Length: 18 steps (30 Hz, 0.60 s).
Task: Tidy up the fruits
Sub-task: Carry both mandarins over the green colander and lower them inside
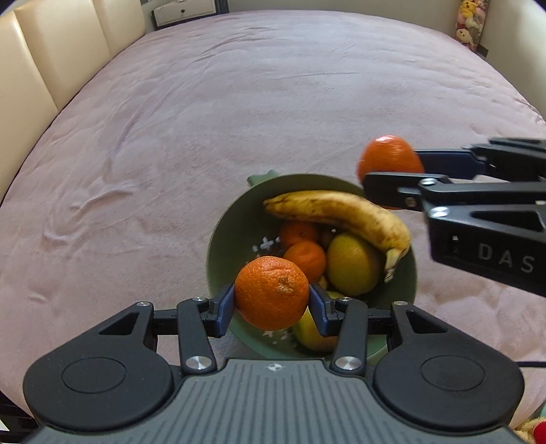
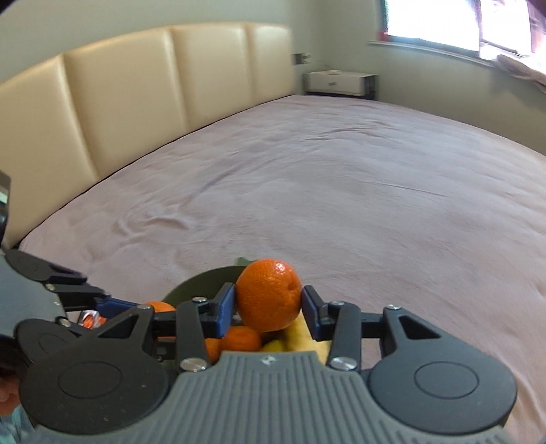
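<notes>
A green bowl stands on the pink bed and holds a spotted banana, a yellow-green apple and two small mandarins. My left gripper is shut on an orange mandarin just above the bowl's near rim. My right gripper is shut on another mandarin; in the left wrist view that fruit hangs above the bowl's far right rim. The bowl is mostly hidden under the right gripper.
The pink bedspread stretches wide around the bowl. A cream padded headboard runs along the left. A white nightstand stands at the far corner. Plush toys sit at the far right.
</notes>
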Motion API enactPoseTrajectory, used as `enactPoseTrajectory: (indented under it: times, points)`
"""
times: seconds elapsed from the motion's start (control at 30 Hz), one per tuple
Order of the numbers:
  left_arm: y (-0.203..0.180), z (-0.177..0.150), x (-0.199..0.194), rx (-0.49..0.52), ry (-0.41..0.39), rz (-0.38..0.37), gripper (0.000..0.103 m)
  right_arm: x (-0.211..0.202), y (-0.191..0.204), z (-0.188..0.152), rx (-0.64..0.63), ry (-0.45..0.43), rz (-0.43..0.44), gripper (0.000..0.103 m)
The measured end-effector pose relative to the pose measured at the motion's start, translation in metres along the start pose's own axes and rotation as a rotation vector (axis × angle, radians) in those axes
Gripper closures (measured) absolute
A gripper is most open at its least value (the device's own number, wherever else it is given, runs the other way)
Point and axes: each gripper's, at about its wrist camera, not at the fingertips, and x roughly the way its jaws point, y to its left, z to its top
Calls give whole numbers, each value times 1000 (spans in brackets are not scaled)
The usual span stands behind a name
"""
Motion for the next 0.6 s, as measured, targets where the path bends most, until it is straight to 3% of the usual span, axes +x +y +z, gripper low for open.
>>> enactPoseTrajectory:
  times: [0.2,0.6]
  points:
    - [5,-3,8,4,28,-11,51,32,10,8,-44,82,80,63]
    - [9,-3,28,22,88,6,50,65,20,4,-122,177,121,63]
